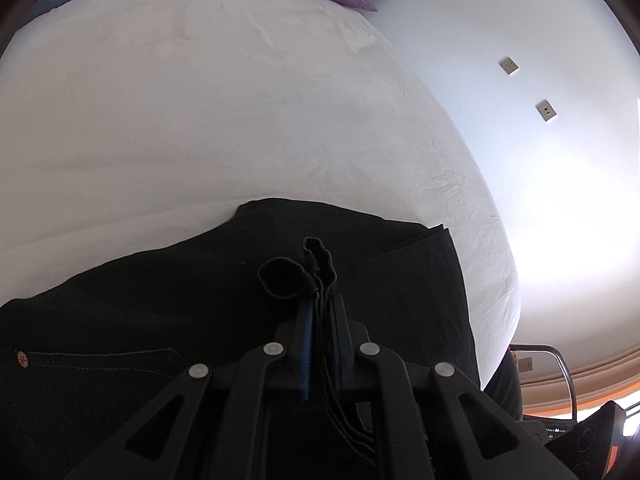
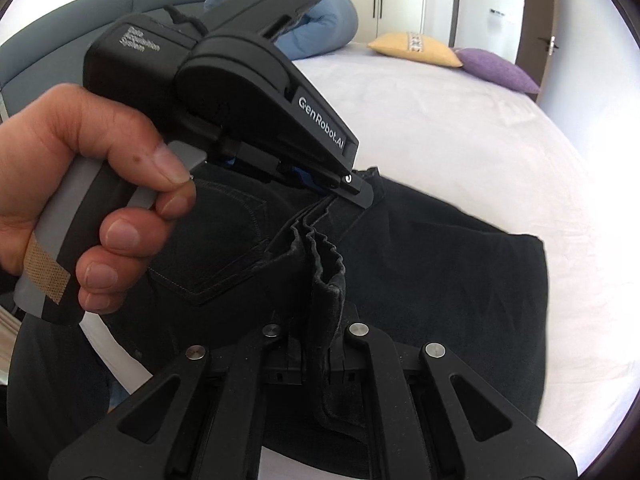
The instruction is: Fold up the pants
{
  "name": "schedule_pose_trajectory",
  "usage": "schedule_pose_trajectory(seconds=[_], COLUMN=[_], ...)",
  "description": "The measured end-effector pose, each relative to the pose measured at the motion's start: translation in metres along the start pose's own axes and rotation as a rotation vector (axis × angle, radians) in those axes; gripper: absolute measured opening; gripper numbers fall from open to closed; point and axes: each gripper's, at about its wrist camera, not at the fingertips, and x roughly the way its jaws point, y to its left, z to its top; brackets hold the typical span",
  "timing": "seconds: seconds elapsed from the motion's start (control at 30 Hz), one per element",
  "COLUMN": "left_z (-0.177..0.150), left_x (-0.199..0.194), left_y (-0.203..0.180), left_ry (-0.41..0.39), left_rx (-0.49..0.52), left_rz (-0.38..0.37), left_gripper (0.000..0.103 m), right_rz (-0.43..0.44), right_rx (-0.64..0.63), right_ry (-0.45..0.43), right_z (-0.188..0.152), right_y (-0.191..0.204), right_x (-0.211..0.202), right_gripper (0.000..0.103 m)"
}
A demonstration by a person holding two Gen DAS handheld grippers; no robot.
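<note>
Black pants [image 1: 168, 320] lie on the near part of a bed [image 1: 240, 120] covered with a white sheet, partly folded, with a back pocket showing in the right wrist view. Both grippers hold bunched fabric at the same edge of the pants. The left gripper [image 1: 320, 312] has its jaws clenched on a gathered strip of the dark cloth, which pokes out beyond the fingertips in small ruffles. The right gripper [image 2: 328, 344] is likewise clamped on a thick fold of the pants that stands up between its jaws. In the right wrist view a hand [image 2: 80, 200] grips the handle of the left gripper, just left of the held fold. At the far end of the bed lie a yellow pillow [image 2: 416, 50], a purple pillow [image 2: 500, 70] and a blue cushion [image 2: 320, 28].
</note>
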Motion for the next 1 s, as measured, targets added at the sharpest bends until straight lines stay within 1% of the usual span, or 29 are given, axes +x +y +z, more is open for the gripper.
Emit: schedule_pose_trajectory(seconds=[0.03,0.1,0.13,0.17,0.2,0.23,0.27,0.3,0.33,0.37,0.4,0.43,0.5,0.53,0.57,0.6,0.63,0.67,0.7,0.73,0.77,0.8,0.83,0.87,0.9,0.93,0.97,1.0], left_z=[-0.001,-0.005,-0.007,-0.009,-0.013,-0.016,-0.019,-0.022,-0.024,-0.022,-0.023,-0.024,-0.027,-0.031,-0.035,-0.041,-0.048,-0.056,-0.065,-0.071,-0.078,-0.086,-0.093,-0.100,-0.102,-0.102,-0.101,-0.100], left_x=[-0.001,-0.002,-0.001,0.001,0.004,0.005,0.002,-0.003,-0.010,-0.017,-0.027,-0.036,-0.046,-0.048,-0.048,-0.044,-0.037,-0.031,-0.020,-0.010,0.005,0.016,0.024,0.027,0.028,0.029,0.030,0.031], left_y=[0.007,0.021,0.028,0.034,0.041,0.046,0.049,0.052,0.053,0.050,0.045,0.039,0.023,0.012,0.001,-0.014,-0.027,-0.034,-0.042,-0.044,-0.044,-0.039,-0.037,-0.038,-0.038,-0.038,-0.038,-0.038], left_ry=[-0.001,-0.001,0.003,0.010,0.017,0.013,-0.001,-0.023,-0.042,-0.070,-0.109,-0.145,-0.182,-0.193,-0.200,-0.195,-0.182,-0.170,-0.145,-0.109,-0.056,-0.016,-0.007,-0.042,-0.048,-0.047,-0.040,-0.031], left_rx=[-0.010,-0.033,-0.047,-0.060,-0.068,-0.072,-0.075,-0.085,-0.092,-0.091,-0.079,-0.059,-0.007,0.030,0.066,0.113,0.161,0.192,0.213,0.219,0.210,0.188,0.173,0.183,0.180,0.162,0.151,0.152], left_rz=[0.004,0.011,0.014,0.022,0.042,0.063,0.068,0.067,0.084,0.113,0.170,0.213,0.252,0.271,0.300,0.333,0.367,0.393,0.412,0.412,0.407,0.406,0.420,0.442,0.456,0.464,0.469,0.478], left_gripper=[0.007,0.008,0.010,0.011,0.019,0.033,0.037,0.041,0.049,0.055,0.067,0.069,0.069,0.069,0.069,0.069,0.069,0.069,0.069,0.062,0.057,0.048,0.049,0.049,0.049,0.049,0.049,0.049], right_rz=[0.004,0.007,0.012,0.012,0.005,0.002,0.006,0.040,0.094,0.169,0.218,0.262,0.356,0.390,0.419,0.436,0.453,0.466,0.469,0.469,0.487,0.517,0.534,0.563,0.621,0.639,0.615,0.606], right_rx=[-0.003,-0.019,-0.027,-0.033,-0.034,-0.028,-0.017,0.000,0.021,0.056,0.087,0.113,0.148,0.183,0.240,0.289,0.346,0.404,0.461,0.505,0.550,0.587,0.614,0.635,0.655,0.681,0.706,0.730], right_ry=[0.007,0.028,0.048,0.079,0.120,0.148,0.147,0.146,0.158,0.174,0.166,0.142,0.104,0.083,0.063,0.055,0.054,0.056,0.065,0.077,0.098,0.119,0.130,0.139,0.157,0.169,0.186,0.209], right_z=[-0.009,-0.013,-0.016,-0.019,-0.024,-0.028,-0.030,-0.032,-0.033,-0.037,-0.041,-0.047,-0.056,-0.058,-0.060,-0.049,-0.041,-0.043,-0.042,-0.042,-0.042,-0.042,-0.037,-0.031,-0.031,-0.028,-0.024,-0.027], right_y=[0.000,0.006,0.011,0.016,0.019,0.021,0.021,0.019,0.017,0.013,0.010,0.006,-0.005,-0.016,-0.035,-0.056,-0.091,-0.115,-0.139,-0.159,-0.181,-0.197,-0.220,-0.239,-0.252,-0.280,-0.294,-0.315], right_x=[-0.006,0.001,0.008,0.017,0.026,0.032,0.030,0.024,0.017,0.007,-0.004,-0.018,-0.047,-0.059,-0.068,-0.069,-0.062,-0.061,-0.056,-0.048,-0.038,-0.028,-0.021,-0.012,0.002,0.021,0.035,0.049], right_gripper=[0.004,0.004,0.008,0.008,0.009,0.010,0.010,0.014,0.027,0.061,0.079,0.088,0.088,0.088,0.087,0.086,0.078,0.063,0.054,0.038,0.031,0.031,0.031,0.031,0.031,0.031,0.031,0.031])
